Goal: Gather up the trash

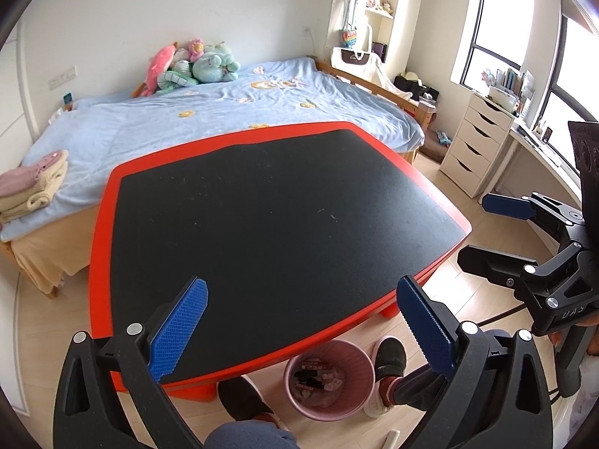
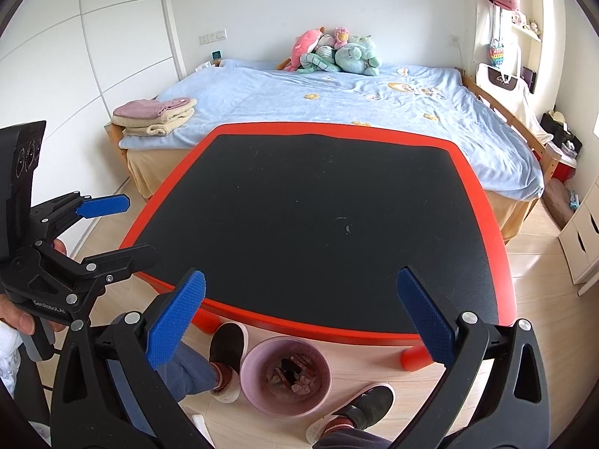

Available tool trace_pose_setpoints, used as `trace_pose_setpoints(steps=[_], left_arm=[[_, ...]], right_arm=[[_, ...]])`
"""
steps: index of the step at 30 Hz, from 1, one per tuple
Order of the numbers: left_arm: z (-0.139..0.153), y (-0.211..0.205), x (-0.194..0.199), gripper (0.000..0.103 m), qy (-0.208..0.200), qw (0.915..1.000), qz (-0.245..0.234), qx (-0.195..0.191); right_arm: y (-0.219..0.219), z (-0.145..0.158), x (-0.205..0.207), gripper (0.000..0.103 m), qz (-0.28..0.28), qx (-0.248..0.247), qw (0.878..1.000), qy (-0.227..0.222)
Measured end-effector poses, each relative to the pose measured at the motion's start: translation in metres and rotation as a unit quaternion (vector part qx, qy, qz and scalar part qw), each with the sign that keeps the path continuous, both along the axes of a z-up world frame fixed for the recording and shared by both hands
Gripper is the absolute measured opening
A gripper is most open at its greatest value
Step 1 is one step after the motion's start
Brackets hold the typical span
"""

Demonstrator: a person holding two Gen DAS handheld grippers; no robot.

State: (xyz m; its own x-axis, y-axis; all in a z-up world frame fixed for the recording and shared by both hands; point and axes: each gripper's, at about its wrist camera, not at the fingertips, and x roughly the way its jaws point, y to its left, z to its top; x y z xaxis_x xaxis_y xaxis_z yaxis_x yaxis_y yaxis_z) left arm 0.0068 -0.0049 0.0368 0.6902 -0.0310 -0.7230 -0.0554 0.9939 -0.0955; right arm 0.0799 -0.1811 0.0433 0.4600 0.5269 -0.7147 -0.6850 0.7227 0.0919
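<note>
A pink waste bin (image 1: 329,378) stands on the floor under the near edge of the table, between the person's feet; it also shows in the right wrist view (image 2: 286,376). It holds several wrappers and crumpled scraps. The table (image 1: 101,262) has a black top and a red rim; its rim also shows in the right wrist view (image 2: 498,247). My left gripper (image 1: 299,329) is open and empty above the near table edge. My right gripper (image 2: 299,321) is open and empty too, and it shows at the right of the left wrist view (image 1: 483,232).
A bed (image 1: 224,108) with a blue cover, plush toys and folded towels (image 2: 153,114) stands behind the table. A white drawer unit (image 1: 475,142) and a desk stand by the window at the right. The person's slippered feet (image 2: 226,359) flank the bin.
</note>
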Motion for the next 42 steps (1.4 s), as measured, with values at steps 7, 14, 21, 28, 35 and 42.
trace_pose_setpoints(steps=[7, 14, 21, 28, 35, 42], left_arm=[[0.0017, -0.0006, 0.0, 0.097, 0.0, 1.0, 0.0, -0.002], [0.002, -0.0027, -0.0004, 0.097, 0.001, 1.0, 0.0, -0.001], [0.002, -0.0031, -0.0009, 0.097, 0.001, 1.0, 0.0, -0.002], [0.0018, -0.0035, -0.001, 0.097, 0.001, 1.0, 0.0, -0.002], [0.0023, -0.0038, -0.0008, 0.097, 0.001, 1.0, 0.0, -0.002], [0.0018, -0.0039, -0.001, 0.097, 0.002, 1.0, 0.0, -0.002]], right_arm=[[0.0014, -0.0021, -0.0017, 0.1, -0.002, -0.002, 1.0, 0.0], [0.0014, -0.002, -0.0016, 0.1, -0.002, -0.002, 1.0, 0.0], [-0.0006, -0.0031, -0.0014, 0.1, -0.002, -0.002, 1.0, -0.001], [-0.0013, -0.0029, -0.0013, 0.1, -0.002, -0.003, 1.0, -0.001], [-0.0024, -0.0028, -0.0005, 0.1, -0.002, -0.003, 1.0, 0.0], [-0.0015, -0.0025, -0.0009, 0.1, -0.002, -0.004, 1.0, 0.0]])
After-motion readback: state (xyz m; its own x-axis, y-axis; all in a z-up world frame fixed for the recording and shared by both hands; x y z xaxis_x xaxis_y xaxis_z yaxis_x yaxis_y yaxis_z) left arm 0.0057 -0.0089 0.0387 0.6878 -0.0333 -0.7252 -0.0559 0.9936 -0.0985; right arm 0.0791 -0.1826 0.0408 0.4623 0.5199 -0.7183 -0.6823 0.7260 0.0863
